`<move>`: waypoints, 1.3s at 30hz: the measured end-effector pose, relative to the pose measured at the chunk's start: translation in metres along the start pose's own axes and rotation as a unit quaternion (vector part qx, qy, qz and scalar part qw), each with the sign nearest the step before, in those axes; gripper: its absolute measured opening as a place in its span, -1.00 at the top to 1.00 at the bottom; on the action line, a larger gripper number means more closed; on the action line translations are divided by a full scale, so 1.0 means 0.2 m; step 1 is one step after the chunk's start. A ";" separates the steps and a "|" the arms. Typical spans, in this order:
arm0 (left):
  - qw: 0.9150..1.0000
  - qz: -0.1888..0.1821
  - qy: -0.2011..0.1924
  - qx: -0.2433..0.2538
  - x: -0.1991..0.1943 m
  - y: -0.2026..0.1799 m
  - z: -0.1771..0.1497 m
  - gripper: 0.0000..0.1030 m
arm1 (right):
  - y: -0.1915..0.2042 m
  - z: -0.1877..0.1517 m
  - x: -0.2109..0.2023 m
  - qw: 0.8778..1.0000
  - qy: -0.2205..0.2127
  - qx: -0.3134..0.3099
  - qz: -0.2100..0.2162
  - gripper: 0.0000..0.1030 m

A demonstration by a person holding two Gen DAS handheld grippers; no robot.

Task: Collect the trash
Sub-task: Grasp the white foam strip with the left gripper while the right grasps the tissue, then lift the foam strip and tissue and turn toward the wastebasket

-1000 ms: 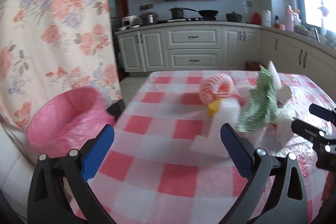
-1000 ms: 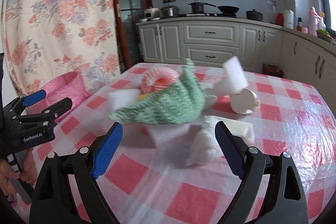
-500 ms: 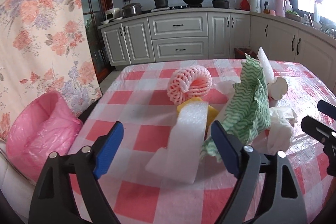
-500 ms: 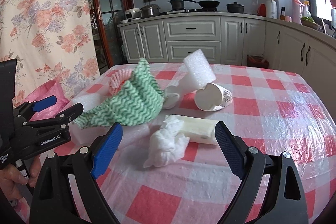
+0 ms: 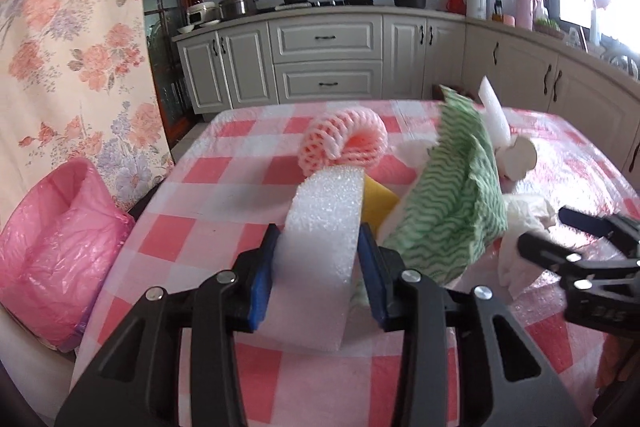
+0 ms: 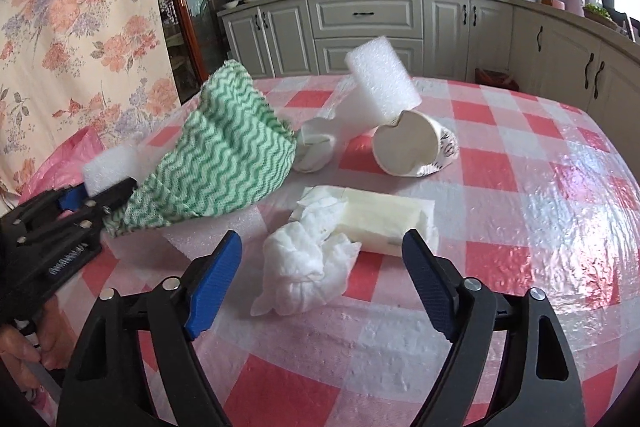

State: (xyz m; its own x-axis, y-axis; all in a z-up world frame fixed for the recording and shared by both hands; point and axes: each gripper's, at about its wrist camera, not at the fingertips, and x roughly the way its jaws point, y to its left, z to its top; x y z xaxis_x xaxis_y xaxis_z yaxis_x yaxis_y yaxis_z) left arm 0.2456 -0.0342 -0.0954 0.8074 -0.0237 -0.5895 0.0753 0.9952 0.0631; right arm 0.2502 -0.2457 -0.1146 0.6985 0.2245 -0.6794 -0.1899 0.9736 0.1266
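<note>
Left wrist view: white foam strip (image 5: 324,227), long axis running away from the camera toward the table's (image 5: 240,183) far edge, is set between the closing fingers of the left gripper (image 5: 318,283), pads touching its sides. Pink-lined bin (image 5: 56,251) is noted off the table's left edge. Crumpled tissue (image 6: 308,267) is catalogued between the right gripper's (image 6: 320,287) closing fingers, untouched. No legible writing is recorded.

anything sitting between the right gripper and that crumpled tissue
Nothing visible. The crumpled tissue lies on the tablecloth directly between the closing blue pads of the right gripper, which have not touched it. The cream packet sits just behind, touching it.
</note>
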 end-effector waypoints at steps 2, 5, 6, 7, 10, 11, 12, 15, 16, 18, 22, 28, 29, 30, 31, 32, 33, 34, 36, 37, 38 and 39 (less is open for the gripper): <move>1.000 -0.001 -0.005 -0.005 -0.04 0.04 0.00 0.23 | 0.01 -0.01 0.03 1.000 0.011 0.000 0.000 -0.26; 1.000 0.007 -0.014 -0.011 -0.09 0.09 -0.01 0.22 | 0.02 -0.02 0.05 1.000 0.024 -0.001 -0.003 0.05; 1.000 0.011 -0.015 -0.013 -0.10 0.11 -0.02 0.22 | 0.03 -0.02 0.05 1.000 0.024 -0.002 -0.002 0.12; 1.000 0.012 -0.015 -0.014 -0.11 0.13 -0.02 0.23 | 0.03 -0.02 0.05 1.000 0.023 -0.004 0.000 0.24; 0.999 0.016 -0.018 -0.024 -0.14 0.17 -0.04 0.25 | 0.06 -0.03 0.03 1.000 0.017 -0.016 0.009 0.39; 0.999 0.017 -0.017 -0.024 -0.15 0.19 -0.04 0.25 | 0.08 -0.04 0.01 1.000 0.013 -0.019 0.015 0.41; 0.999 0.017 -0.016 -0.025 -0.16 0.19 -0.05 0.25 | 0.08 -0.04 0.00 1.000 0.011 -0.021 0.016 0.42; 0.999 0.018 -0.019 -0.025 -0.18 0.20 -0.06 0.25 | 0.12 -0.07 -0.04 0.999 0.003 -0.028 0.022 0.43; 0.999 0.020 -0.021 -0.023 -0.20 0.20 -0.07 0.25 | 0.13 -0.07 -0.05 0.999 0.001 -0.029 0.023 0.43; 0.999 0.022 -0.024 -0.020 -0.22 0.18 -0.09 0.25 | 0.14 -0.09 -0.07 0.999 -0.003 -0.032 0.024 0.43; 0.999 0.025 -0.029 -0.017 -0.27 0.16 -0.12 0.26 | 0.18 -0.10 -0.13 0.999 -0.016 -0.039 0.030 0.46; 0.999 0.028 -0.035 -0.011 -0.33 0.12 -0.17 0.26 | 0.26 -0.12 -0.25 0.996 -0.047 -0.058 0.040 0.47; 0.999 0.027 -0.037 -0.012 -0.35 0.12 -0.17 0.26 | 0.28 -0.12 -0.27 0.996 -0.052 -0.060 0.041 0.47; 0.999 0.027 -0.040 -0.011 -0.37 0.12 -0.18 0.26 | 0.28 -0.12 -0.28 0.996 -0.055 -0.061 0.041 0.47; 0.999 0.028 -0.043 -0.011 -0.38 0.11 -0.18 0.26 | 0.30 -0.12 -0.31 0.995 -0.061 -0.064 0.042 0.47; 0.998 0.029 -0.047 -0.010 -0.40 0.11 -0.18 0.26 | 0.30 -0.11 -0.33 0.995 -0.065 -0.065 0.044 0.47; 0.998 0.028 -0.050 -0.010 -0.42 0.11 -0.18 0.26 | 0.31 -0.11 -0.34 0.994 -0.068 -0.067 0.045 0.47; 0.998 0.028 -0.053 -0.010 -0.45 0.11 -0.18 0.26 | 0.32 -0.11 -0.36 0.994 -0.071 -0.069 0.045 0.47; 0.998 0.028 -0.058 -0.010 -0.48 0.11 -0.19 0.26 | 0.33 -0.12 -0.39 0.993 -0.077 -0.073 0.046 0.47; 0.998 0.027 -0.061 -0.010 -0.50 0.10 -0.19 0.26 | 0.34 -0.12 -0.40 0.993 -0.080 -0.075 0.047 0.47; 0.998 0.027 -0.063 -0.010 -0.52 0.10 -0.20 0.26 | 0.34 -0.12 -0.40 0.993 -0.080 -0.075 0.047 0.47; 0.997 0.027 -0.065 -0.010 -0.53 0.10 -0.20 0.26 | 0.35 -0.12 -0.41 0.993 -0.082 -0.076 0.049 0.47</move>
State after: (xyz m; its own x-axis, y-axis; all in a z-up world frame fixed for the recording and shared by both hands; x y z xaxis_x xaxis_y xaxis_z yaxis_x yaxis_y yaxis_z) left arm 0.1377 -0.0080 -0.0633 0.8791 0.0190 -0.4762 0.0193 0.9970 0.0753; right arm 0.1635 -0.1969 -0.0673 0.7726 0.3327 -0.5407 -0.3545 0.9326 0.0674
